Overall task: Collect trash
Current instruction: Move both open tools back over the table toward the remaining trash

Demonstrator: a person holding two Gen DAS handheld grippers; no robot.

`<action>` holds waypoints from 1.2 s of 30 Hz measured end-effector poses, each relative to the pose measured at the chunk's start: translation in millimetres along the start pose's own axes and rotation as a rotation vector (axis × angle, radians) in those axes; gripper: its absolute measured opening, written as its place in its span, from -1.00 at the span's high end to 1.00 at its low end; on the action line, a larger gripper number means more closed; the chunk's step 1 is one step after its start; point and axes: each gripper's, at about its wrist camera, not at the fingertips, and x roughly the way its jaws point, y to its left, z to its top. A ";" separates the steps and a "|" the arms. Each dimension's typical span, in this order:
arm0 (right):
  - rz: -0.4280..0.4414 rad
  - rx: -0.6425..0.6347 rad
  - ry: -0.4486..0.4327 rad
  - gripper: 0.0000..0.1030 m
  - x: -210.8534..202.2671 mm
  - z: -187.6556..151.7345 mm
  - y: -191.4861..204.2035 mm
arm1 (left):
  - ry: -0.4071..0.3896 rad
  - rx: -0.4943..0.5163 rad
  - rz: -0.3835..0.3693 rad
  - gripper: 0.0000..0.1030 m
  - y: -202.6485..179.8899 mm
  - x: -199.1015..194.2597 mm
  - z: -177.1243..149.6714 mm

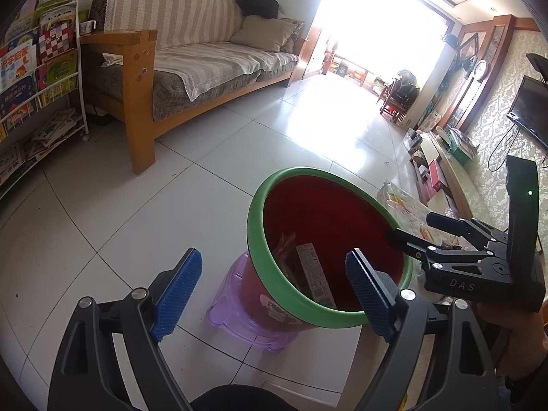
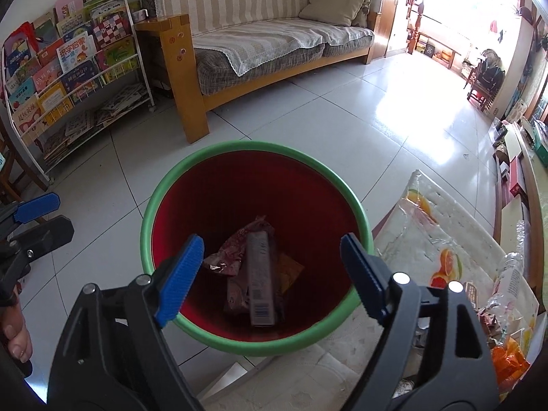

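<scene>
The left gripper (image 1: 270, 294) is spread wide and holds nothing; the bin (image 1: 260, 239) sits just past its fingers, up on a purple stool (image 1: 236, 311) (so it is easy to reach). The right gripper (image 2: 269, 274) hangs over the bin with its fingers let go and empty. A long box (image 2: 262, 284) and wrappers (image 2: 233, 253) lie below. More trash (image 2: 507, 294) waits to the right of its fingers, on the table (image 2: 421, 212).

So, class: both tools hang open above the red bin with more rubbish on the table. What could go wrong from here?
1. The bin stands on a small purple stool; a knock from the right tool could tip it.
2. The crushed plastic bottle looks slippery and may slip from a grip.
3. The left tool is close by, so the two might collide.
</scene>
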 end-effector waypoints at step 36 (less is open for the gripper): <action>-0.264 0.373 -0.045 -0.91 -174.2 -195.0 -177.2 | 0.207 0.409 -0.231 -0.84 -243.7 36.0 -75.1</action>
